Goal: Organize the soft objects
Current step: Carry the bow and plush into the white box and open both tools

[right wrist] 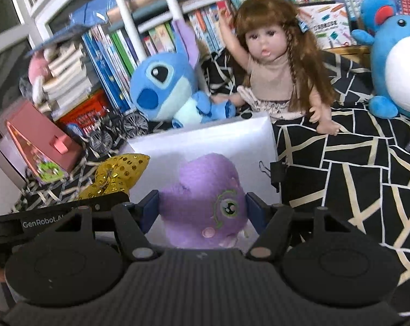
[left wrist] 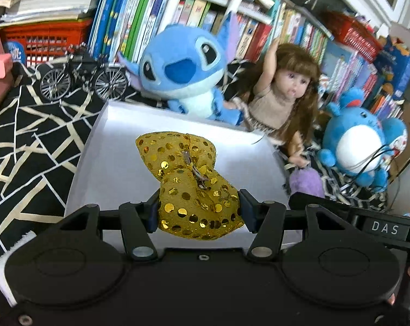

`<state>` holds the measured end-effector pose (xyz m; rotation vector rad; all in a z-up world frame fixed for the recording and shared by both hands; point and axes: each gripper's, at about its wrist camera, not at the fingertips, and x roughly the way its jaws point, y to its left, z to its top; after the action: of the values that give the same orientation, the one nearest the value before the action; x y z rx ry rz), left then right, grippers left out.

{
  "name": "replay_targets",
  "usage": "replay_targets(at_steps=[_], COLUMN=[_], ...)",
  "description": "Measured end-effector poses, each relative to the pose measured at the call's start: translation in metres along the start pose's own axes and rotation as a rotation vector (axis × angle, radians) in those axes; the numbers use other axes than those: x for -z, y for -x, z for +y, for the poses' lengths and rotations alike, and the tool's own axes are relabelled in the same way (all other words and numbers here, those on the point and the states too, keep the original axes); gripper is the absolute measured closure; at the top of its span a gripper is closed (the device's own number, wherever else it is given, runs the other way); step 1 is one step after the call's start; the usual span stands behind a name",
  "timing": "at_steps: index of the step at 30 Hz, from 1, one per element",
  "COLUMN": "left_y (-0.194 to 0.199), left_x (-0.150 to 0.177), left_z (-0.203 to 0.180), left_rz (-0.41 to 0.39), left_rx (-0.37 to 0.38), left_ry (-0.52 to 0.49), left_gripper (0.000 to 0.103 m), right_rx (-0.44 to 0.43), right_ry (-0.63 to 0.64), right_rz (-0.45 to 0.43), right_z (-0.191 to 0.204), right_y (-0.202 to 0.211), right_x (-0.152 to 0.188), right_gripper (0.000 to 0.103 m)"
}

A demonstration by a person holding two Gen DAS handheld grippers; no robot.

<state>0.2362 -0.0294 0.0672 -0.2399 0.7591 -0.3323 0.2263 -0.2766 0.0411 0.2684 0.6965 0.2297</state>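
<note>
My left gripper (left wrist: 199, 212) is shut on a gold sequinned bow (left wrist: 188, 179), holding it over a white box (left wrist: 118, 146). In the right wrist view the bow (right wrist: 115, 175) hangs at the box's left edge. My right gripper (right wrist: 202, 209) is shut on a purple plush toy (right wrist: 205, 198) above the same white box (right wrist: 232, 138). The purple plush (left wrist: 306, 183) shows at the box's right side in the left wrist view. Behind the box sit a blue plush alien (left wrist: 183, 68), a long-haired doll (left wrist: 283, 95) and a round blue plush (left wrist: 362, 141).
A black cloth with pale lines (left wrist: 28, 135) covers the surface. A model bicycle (left wrist: 82, 76) and a pink box (right wrist: 42, 138) stand at the left. Bookshelves (left wrist: 150, 13) and a red crate (left wrist: 44, 38) close off the back. A binder clip (right wrist: 275, 174) hangs on the box's right edge.
</note>
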Motion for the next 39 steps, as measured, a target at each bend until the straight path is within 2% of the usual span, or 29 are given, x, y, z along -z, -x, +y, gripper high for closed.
replay_targets(at_steps=[6,18,36,39], left_y=[-0.023,-0.043,-0.049,-0.048], left_x=[0.007,0.02,0.028,0.029], left_z=[0.008,0.009,0.0,0.0], left_rz=[0.031,0.072,0.069,0.067], left_rx=[-0.06,-0.102,-0.145,-0.145], left_ry=[0.008,-0.012,-0.075,-0.078], left_gripper=[0.048,0.048,0.044,0.04], right_rx=[0.032,0.058,0.061,0.054], right_ry=[0.003,0.039,0.029,0.03], right_rz=[0.04,0.077,0.095,0.09], right_z=[-0.002,0.001,-0.001,-0.001], right_y=[-0.024,-0.044,-0.052,-0.05], right_x=[0.005,0.016,0.021,0.021], right_gripper=[0.032,0.032,0.031,0.024])
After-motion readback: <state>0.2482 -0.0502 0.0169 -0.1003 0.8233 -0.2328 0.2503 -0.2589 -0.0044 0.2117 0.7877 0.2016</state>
